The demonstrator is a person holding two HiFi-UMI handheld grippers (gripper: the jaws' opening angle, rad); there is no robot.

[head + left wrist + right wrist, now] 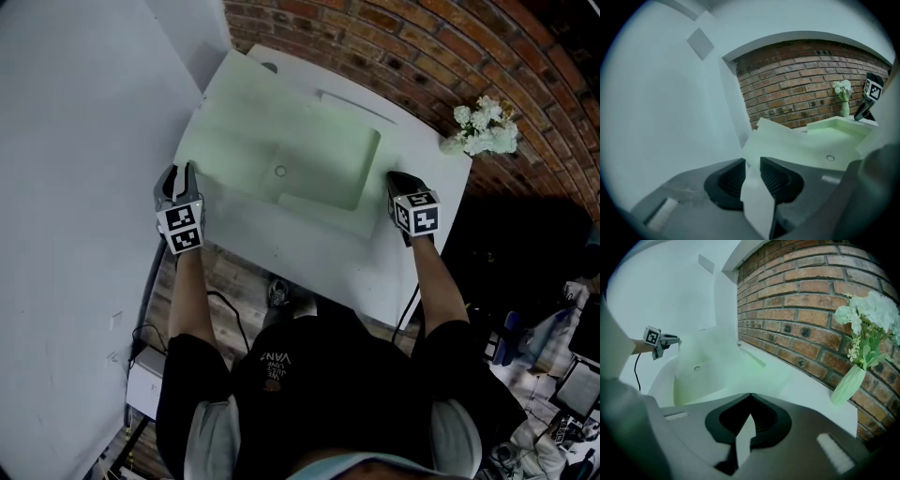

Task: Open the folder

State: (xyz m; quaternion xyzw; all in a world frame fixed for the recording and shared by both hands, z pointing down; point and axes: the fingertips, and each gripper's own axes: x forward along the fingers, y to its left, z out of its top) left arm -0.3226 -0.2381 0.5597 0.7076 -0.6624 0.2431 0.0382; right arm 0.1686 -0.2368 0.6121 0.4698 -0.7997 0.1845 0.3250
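A pale green translucent folder [281,159] lies spread out on the white table [412,262], its round snap button [279,172] facing up. My left gripper [183,176] is at the folder's left edge. In the left gripper view the folder's thin cover [754,197] stands in the gap of my left gripper [751,166], whose jaws are apart and not pressing on it. My right gripper [398,180] is at the folder's right edge. In the right gripper view a corner of the folder's sheet [745,437] is pinched in my right gripper [750,401], whose jaw tips meet.
A vase of white flowers [483,127] stands at the table's far right corner against the brick wall [394,47]. A white wall [75,187] runs along the left. The person stands at the table's near edge, with a cable on the floor below.
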